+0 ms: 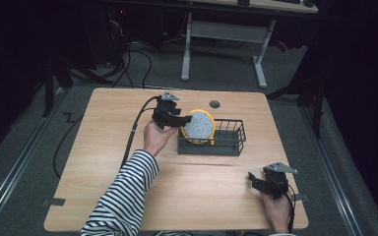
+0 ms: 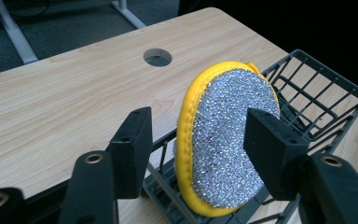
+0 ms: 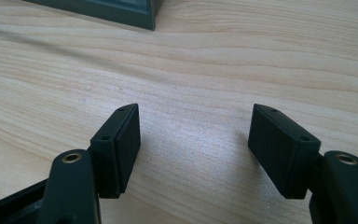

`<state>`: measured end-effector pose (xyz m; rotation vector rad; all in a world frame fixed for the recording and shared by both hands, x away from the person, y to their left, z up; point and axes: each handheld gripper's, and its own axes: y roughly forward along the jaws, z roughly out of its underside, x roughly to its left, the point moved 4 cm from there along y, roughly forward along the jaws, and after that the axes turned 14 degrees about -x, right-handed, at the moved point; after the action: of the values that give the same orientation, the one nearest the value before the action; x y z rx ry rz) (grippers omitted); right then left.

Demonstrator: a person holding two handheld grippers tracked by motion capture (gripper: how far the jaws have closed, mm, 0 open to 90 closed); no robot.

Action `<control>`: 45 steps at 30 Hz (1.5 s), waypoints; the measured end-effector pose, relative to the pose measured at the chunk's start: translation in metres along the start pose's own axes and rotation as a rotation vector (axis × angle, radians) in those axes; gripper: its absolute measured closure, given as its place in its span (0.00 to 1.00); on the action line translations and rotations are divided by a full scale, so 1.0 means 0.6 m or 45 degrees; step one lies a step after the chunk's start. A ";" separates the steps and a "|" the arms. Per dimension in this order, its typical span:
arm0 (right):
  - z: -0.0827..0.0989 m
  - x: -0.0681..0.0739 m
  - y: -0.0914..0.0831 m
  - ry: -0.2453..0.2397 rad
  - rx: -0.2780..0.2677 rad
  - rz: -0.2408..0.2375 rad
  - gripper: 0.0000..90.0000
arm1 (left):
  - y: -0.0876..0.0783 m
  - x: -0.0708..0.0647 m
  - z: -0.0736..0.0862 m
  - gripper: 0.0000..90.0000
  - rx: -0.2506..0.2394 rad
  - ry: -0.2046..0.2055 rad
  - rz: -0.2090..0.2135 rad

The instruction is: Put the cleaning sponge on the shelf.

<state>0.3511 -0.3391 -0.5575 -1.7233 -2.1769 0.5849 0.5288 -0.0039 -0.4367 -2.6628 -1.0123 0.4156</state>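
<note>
The left tongs (image 2: 198,147) stand open around the yellow-rimmed scouring pad (image 2: 223,144), which stands on edge in the wire basket (image 2: 326,93): a release, apparently. Next, they should back away without tipping it. The right tongs (image 3: 193,149) rest open, well apart, above bare surface (image 3: 214,56).

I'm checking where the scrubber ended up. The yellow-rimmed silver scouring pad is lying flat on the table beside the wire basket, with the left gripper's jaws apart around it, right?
Not quite. The scouring pad is not flat on the table: it stands on edge inside the wire basket, at its end, as the left gripper view shows. The left gripper does have its jaws apart around it.
</note>
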 end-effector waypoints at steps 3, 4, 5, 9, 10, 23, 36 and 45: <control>0.000 0.000 0.000 0.000 -0.001 0.000 0.38 | -0.014 0.007 -0.003 0.45 -0.015 -0.008 -0.014; 0.000 0.000 0.000 -0.002 0.000 0.000 0.38 | -0.019 0.009 -0.004 0.44 -0.014 -0.010 -0.019; 0.000 0.000 0.000 -0.001 0.000 0.000 0.38 | -0.025 0.011 -0.005 0.43 -0.021 -0.011 -0.025; 0.000 -0.001 0.000 -0.007 -0.002 -0.002 0.38 | -0.056 0.023 -0.007 0.42 -0.049 -0.016 -0.059; 0.000 -0.001 0.000 -0.007 -0.002 -0.002 0.38 | -0.056 0.023 -0.007 0.41 -0.049 -0.016 -0.059; 0.000 0.000 0.000 -0.002 -0.001 -0.001 0.38 | -0.130 0.045 -0.011 0.40 -0.081 -0.029 -0.135; 0.000 0.000 0.000 -0.002 -0.001 -0.002 0.38 | -0.186 0.055 0.019 0.40 -0.050 -0.012 -0.207; 0.000 0.000 0.000 -0.001 0.000 -0.001 0.38 | -0.226 0.066 0.044 0.40 -0.069 -0.040 -0.247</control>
<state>0.3511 -0.3392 -0.5575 -1.7227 -2.1779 0.5852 0.4660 0.1246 -0.4220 -2.5801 -1.2947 0.3942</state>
